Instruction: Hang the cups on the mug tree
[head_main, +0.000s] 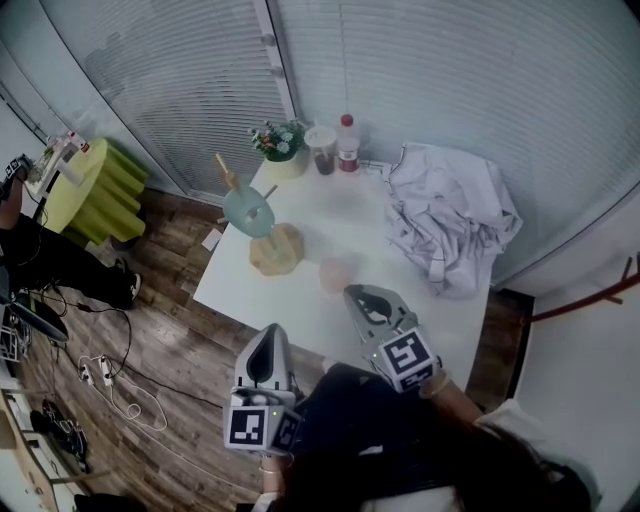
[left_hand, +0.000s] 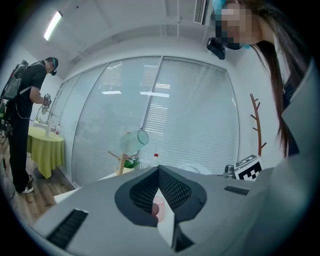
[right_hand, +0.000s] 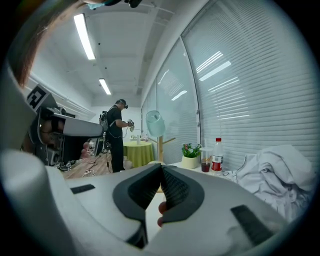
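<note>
Left gripper (left_hand: 159, 170): jaw tips together, nothing clamped. Right gripper (right_hand: 161, 168): same, tips meeting, empty. Both sit low at the near edge of the white rectangular table (head_main: 290, 300), pointing across it.

Task things: a pale blue-green cup (head_main: 248, 210) already hangs on the wooden mug tree (head_main: 277, 252), which stands on its round base at the table's left side. A translucent pink cup (head_main: 337, 272) stands on the tabletop just right of that base, apart from it, between the tree and the right gripper. I can't tell which way its handle faces.

Judgement: the step in hand is the reach for the pink cup; one is hung and one is left, as far as I can see. The right gripper is nearer, so I'd use that one.
- Open the jaws before arriving, not at the cup.
- It looks thin and light and will likely skate or tip if nudged. Come in level, one jaw inside the rim and one outside, then close gently.
- Grip away from the handle so it stays free for a peg.
- A free peg (head_main: 226, 172) sticks up behind the hung cup; avoid knocking that cup.

The rumpled white cloth (head_main: 450, 215) at the right and the potted plant (head_main: 280, 140) at the far edge both look out of the way.
</note>
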